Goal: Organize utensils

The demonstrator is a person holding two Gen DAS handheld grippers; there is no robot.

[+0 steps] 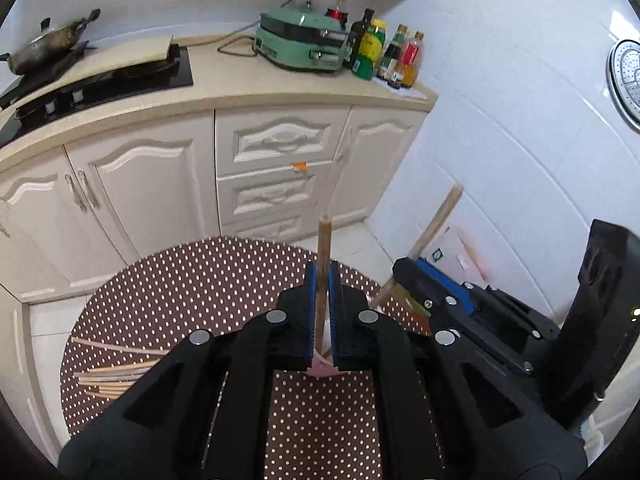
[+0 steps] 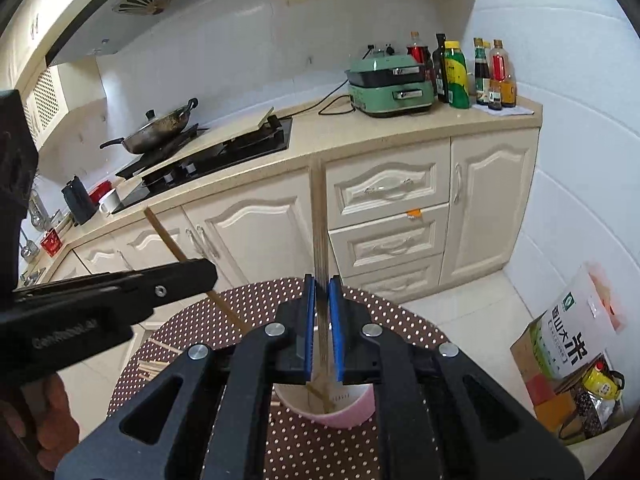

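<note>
My left gripper [image 1: 322, 276] is shut on a wooden chopstick [image 1: 323, 248] that stands upright over the round brown dotted table [image 1: 200, 280]. My right gripper [image 2: 322, 284] is shut on another chopstick [image 2: 320, 220], whose lower end reaches into a pink cup [image 2: 340, 412] on the table, just under the jaws. The right gripper shows in the left wrist view [image 1: 404, 270], and the left gripper shows in the right wrist view [image 2: 210, 274]. Several loose chopsticks [image 1: 112, 376] lie on the table's left side; they also show in the right wrist view [image 2: 154, 366].
Cream kitchen cabinets [image 1: 276, 148] stand behind the table, with a black stove [image 1: 120, 76], a wok [image 1: 48, 44], a green appliance [image 1: 300, 44] and sauce bottles [image 1: 400, 56] on the counter. A rice bag [image 2: 568, 340] and boxes sit on the floor at right.
</note>
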